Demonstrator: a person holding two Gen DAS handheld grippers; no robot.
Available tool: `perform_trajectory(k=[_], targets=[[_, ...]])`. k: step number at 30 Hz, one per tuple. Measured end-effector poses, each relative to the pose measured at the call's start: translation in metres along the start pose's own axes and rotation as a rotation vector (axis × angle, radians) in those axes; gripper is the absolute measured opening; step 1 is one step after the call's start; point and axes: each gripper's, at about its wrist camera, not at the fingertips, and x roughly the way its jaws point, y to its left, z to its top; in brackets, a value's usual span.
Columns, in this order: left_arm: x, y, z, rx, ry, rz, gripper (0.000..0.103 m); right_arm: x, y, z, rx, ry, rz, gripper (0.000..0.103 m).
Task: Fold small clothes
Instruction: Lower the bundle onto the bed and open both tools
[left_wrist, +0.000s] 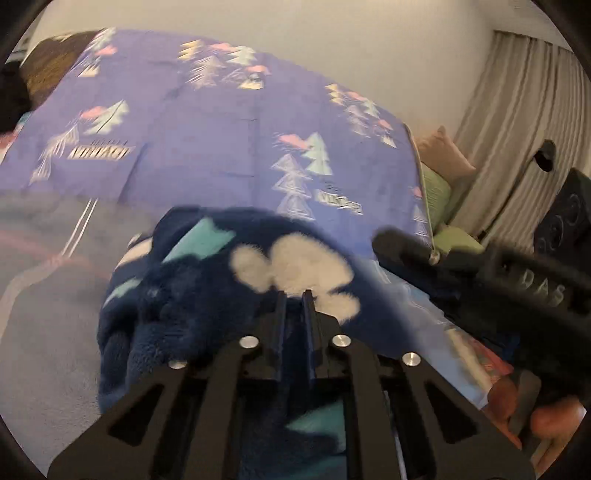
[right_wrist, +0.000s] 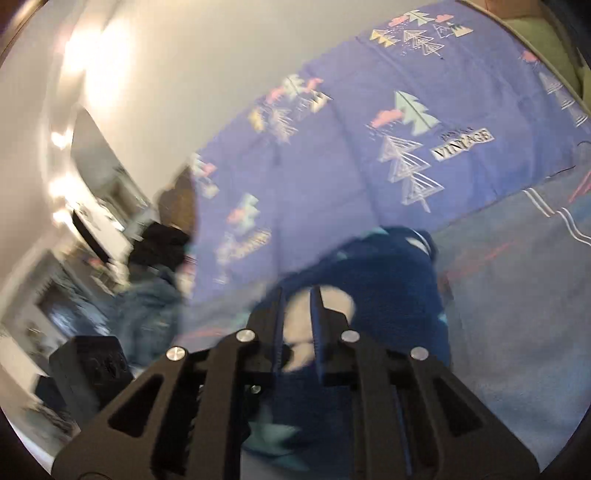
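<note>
A bed fills most of both views, covered by a purple sheet (left_wrist: 207, 147) printed with pale trees, pink clouds and the word VINTAGE. Nearer the cameras lies a grey-blue blanket (right_wrist: 517, 295) with thin white and pink lines. Behind the bed rises a plain off-white wall (left_wrist: 332, 37). Grey pleated curtains (left_wrist: 517, 103) hang at one side, beside a peach cushion (left_wrist: 447, 155) and a green cushion (left_wrist: 439, 188). Bright light glares on the wall (right_wrist: 96, 66) in the right wrist view.

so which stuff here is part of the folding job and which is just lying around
In the job:
- navy fleece garment, bunched on the bed
- left tongs, nearly closed on the fleece
- right tongs, likewise

Just lying about:
- purple tree-print sheet
- grey blanket
- green cushion
- curtain
</note>
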Motion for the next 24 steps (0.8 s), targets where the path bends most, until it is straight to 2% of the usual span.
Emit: perform_trajectory(k=[2, 3, 5, 7, 9, 13, 14, 15, 16, 17, 18, 19, 20, 24], targets=[[-0.007, 0.021, 0.000, -0.114, 0.000, -0.044, 0.004, 0.019, -0.004, -0.022, -0.053, 0.001, -0.096, 0.010], [-0.011, 0.029, -0.004, -0.151, -0.009, -0.056, 0.004, 0.018, -0.006, -0.027, -0.050, -0.015, -0.108, 0.009], [-0.012, 0.041, -0.008, -0.196, -0.007, -0.102, 0.004, 0.010, -0.009, -0.029, -0.044, -0.033, -0.090, 0.009], [-0.021, 0.039, -0.014, -0.199, -0.015, -0.115, 0.004, -0.002, -0.013, -0.038, -0.026, -0.052, -0.085, 0.010], [-0.035, 0.036, -0.020, -0.212, -0.031, -0.096, 0.004, -0.021, -0.016, -0.049, -0.008, -0.076, -0.087, 0.010], [-0.070, 0.035, -0.047, -0.262, -0.035, -0.016, 0.004, -0.057, -0.002, -0.080, -0.057, -0.088, -0.159, 0.013], [-0.078, 0.034, -0.052, -0.270, -0.033, 0.003, 0.004, -0.066, 0.003, -0.087, -0.077, -0.094, -0.181, 0.015], [-0.087, 0.032, -0.059, -0.267, -0.035, 0.018, 0.006, -0.077, 0.010, -0.096, -0.099, -0.105, -0.209, 0.023], [-0.098, 0.027, -0.067, -0.255, -0.033, 0.055, 0.017, -0.085, 0.012, -0.101, -0.104, -0.105, -0.227, 0.031], [-0.107, 0.020, -0.074, -0.234, -0.015, 0.121, 0.051, -0.091, 0.014, -0.108, -0.102, -0.093, -0.233, 0.059], [-0.112, 0.016, -0.079, -0.217, -0.004, 0.164, 0.066, -0.095, 0.013, -0.115, -0.093, -0.063, -0.202, 0.074], [-0.122, 0.008, -0.087, -0.190, 0.000, 0.190, 0.071, -0.097, 0.013, -0.120, -0.089, -0.042, -0.177, 0.073], [-0.131, 0.001, -0.090, -0.166, -0.011, 0.192, 0.071, -0.102, 0.014, -0.125, -0.091, -0.033, -0.175, 0.068], [-0.172, -0.034, -0.110, -0.033, -0.079, 0.290, 0.071, -0.152, 0.033, -0.150, -0.172, -0.128, -0.223, 0.066]])
